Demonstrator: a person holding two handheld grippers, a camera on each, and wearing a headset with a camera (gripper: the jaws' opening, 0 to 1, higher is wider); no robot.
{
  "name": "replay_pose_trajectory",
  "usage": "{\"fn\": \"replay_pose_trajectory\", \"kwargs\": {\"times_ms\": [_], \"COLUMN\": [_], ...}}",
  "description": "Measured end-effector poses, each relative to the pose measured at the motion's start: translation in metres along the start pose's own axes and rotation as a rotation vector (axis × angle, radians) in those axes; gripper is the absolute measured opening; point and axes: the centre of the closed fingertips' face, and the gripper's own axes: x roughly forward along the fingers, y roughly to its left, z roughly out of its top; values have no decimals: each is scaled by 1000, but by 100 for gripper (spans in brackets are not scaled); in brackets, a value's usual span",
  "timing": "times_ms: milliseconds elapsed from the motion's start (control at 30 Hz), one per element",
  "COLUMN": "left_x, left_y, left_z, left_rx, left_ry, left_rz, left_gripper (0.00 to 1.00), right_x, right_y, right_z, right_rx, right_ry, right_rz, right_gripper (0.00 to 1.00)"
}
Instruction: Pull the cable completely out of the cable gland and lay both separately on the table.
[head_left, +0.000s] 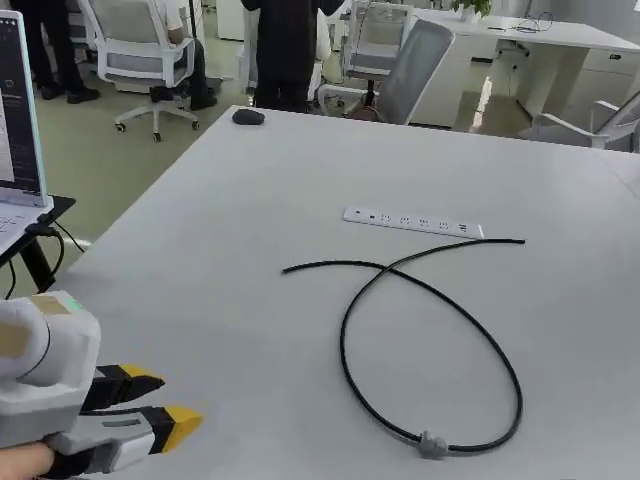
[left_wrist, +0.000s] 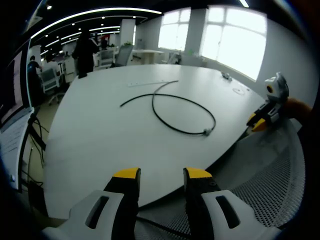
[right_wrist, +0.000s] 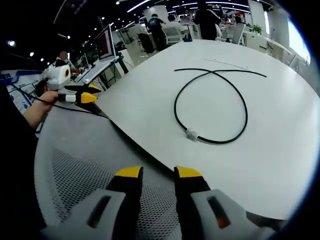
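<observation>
The cable (head_left: 384, 269) was thin and black, lying flat on the white table (head_left: 220, 280) in 1 big loose loop. It crossed over itself once at the far side, with its 2 ends splaying out left and right from there. The cable gland (head_left: 432, 444) was a small light grey piece, still threaded on the cable at the near side of the loop.
</observation>
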Motion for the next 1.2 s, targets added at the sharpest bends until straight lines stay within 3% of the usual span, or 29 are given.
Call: {"fn": "replay_pose_trajectory", "kwargs": {"times_ms": [200, 500, 700, 767, 1200], "left_x": [2, 5, 6, 5, 7], "left_y": [1, -1, 2, 10, 10], "left_z": [-2, -9, -12, -11, -15], "left_rx": [5, 24, 36, 60, 53], "left_ry": [7, 47, 64, 58, 78], "left_rz": [-1, 3, 25, 70, 65], "left_gripper": [42, 41, 38, 39, 37], "right_x": [8, 11, 14, 16, 17], "right_y": [3, 2, -4, -7, -9], "right_z": [-5, -7, -10, -11, -13], "right_rx": [-8, -11, -44, -34, -54], "right_ry": [32, 36, 51, 53, 69], "right_rz": [1, -10, -40, -40, -55], "right_gripper": [27, 27, 26, 26, 26]}}
